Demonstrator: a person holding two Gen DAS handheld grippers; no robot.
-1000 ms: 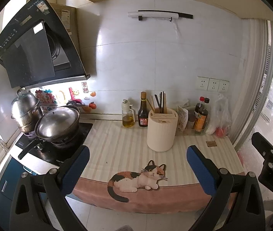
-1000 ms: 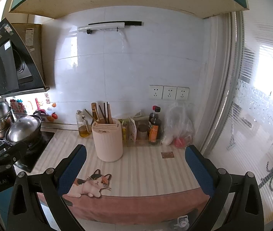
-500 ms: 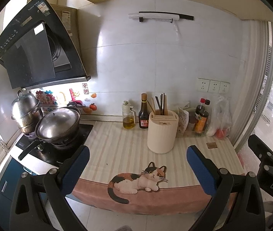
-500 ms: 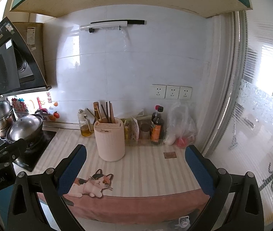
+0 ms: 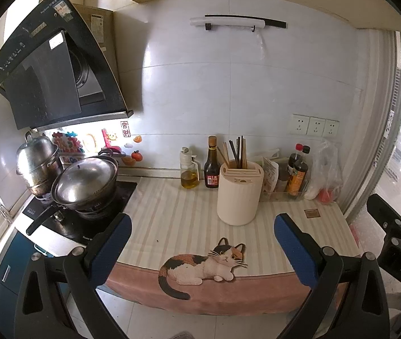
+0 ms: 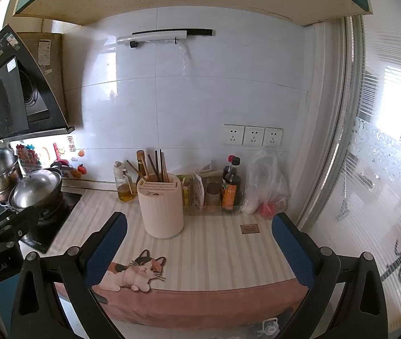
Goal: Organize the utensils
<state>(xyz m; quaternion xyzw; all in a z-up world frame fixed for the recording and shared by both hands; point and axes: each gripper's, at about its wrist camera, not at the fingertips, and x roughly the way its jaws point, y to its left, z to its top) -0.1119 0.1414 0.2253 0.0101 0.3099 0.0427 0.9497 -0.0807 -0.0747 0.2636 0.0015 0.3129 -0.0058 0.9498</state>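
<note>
1. The left gripper [image 5: 202, 245] hangs off the front edge of the counter [image 5: 172, 212], jaws spread wide, nothing between them.
2. The right gripper [image 6: 199, 243] is likewise held out in front of the counter, jaws wide apart and empty.
3. The counter's front edge is draped in a pink cloth [image 6: 200, 305] with a cat picture [image 5: 204, 265] near the lip.
4. The striped top lies bare between the front edge and the holder [image 5: 240, 195], and on both sides of it.
5. On the left the counter ends at the stove [image 5: 87, 214], where a lidded wok [image 5: 86, 182] and a steel pot [image 5: 38, 163] stand.
6. On the right it ends at the window wall [image 6: 341, 169]; a plastic bag [image 6: 265, 186] and sauce bottles [image 6: 231, 186] crowd the back corner.
7. Behind the holder, against the tiled wall, stand an oil bottle [image 5: 189, 169] and a dark bottle [image 5: 212, 166].
8. The holder is a cream, rounded tub with a slotted top, upright near the counter's middle.
9. Chopsticks [image 5: 237, 152], some dark and some wooden, stick up from its rear opening, fanned and leaning.
</note>
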